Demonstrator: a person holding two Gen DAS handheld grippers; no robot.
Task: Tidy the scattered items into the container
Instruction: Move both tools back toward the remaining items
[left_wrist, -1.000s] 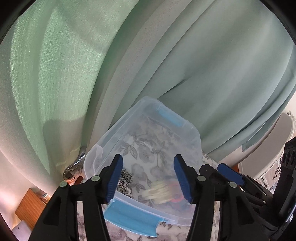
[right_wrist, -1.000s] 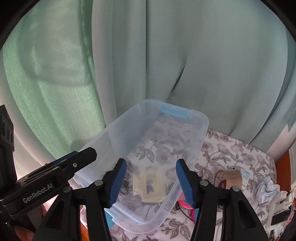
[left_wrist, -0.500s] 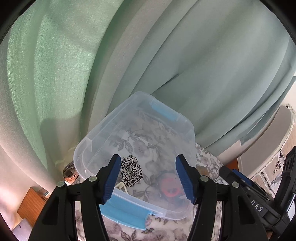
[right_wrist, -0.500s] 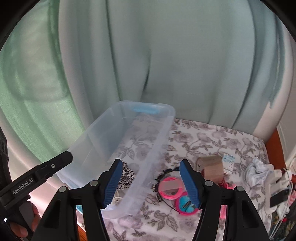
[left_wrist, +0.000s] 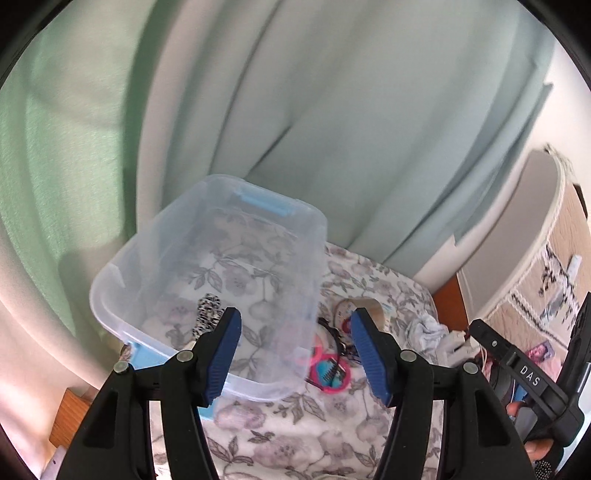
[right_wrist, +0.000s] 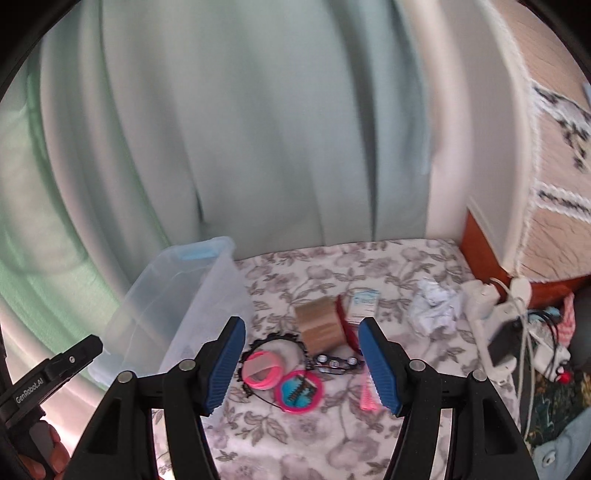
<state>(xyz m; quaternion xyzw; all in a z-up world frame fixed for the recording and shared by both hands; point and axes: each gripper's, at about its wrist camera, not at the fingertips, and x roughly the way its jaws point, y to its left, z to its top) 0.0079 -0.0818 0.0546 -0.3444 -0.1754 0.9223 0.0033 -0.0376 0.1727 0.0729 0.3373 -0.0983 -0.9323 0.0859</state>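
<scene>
A clear plastic bin (left_wrist: 258, 225) with blue handles stands on the floral cloth; a black-and-white scrunchie (left_wrist: 209, 313) lies inside it. My left gripper (left_wrist: 295, 356) hangs open over the bin's near right corner, holding nothing. My right gripper (right_wrist: 301, 363) is open above the scattered items right of the bin (right_wrist: 177, 291): a pink hair tie (right_wrist: 263, 373), a pink round compact with a blue inside (right_wrist: 300, 392), a black toothed headband (right_wrist: 275, 336), a brown tape roll (right_wrist: 320, 324), a small white box (right_wrist: 364, 302), a beaded bracelet (right_wrist: 337, 363), a pink comb (right_wrist: 368, 395).
Crumpled white paper (right_wrist: 434, 306) lies at the cloth's right edge. White power adapters and cables (right_wrist: 506, 325) crowd the far right. Green curtains (right_wrist: 258, 129) hang just behind the cloth. A hand (right_wrist: 48, 454) holds the left gripper's grip at lower left.
Both grippers have swung right and pulled back from the bin. The right one, over the bin a second ago, now looks at the loose items on the cloth.
</scene>
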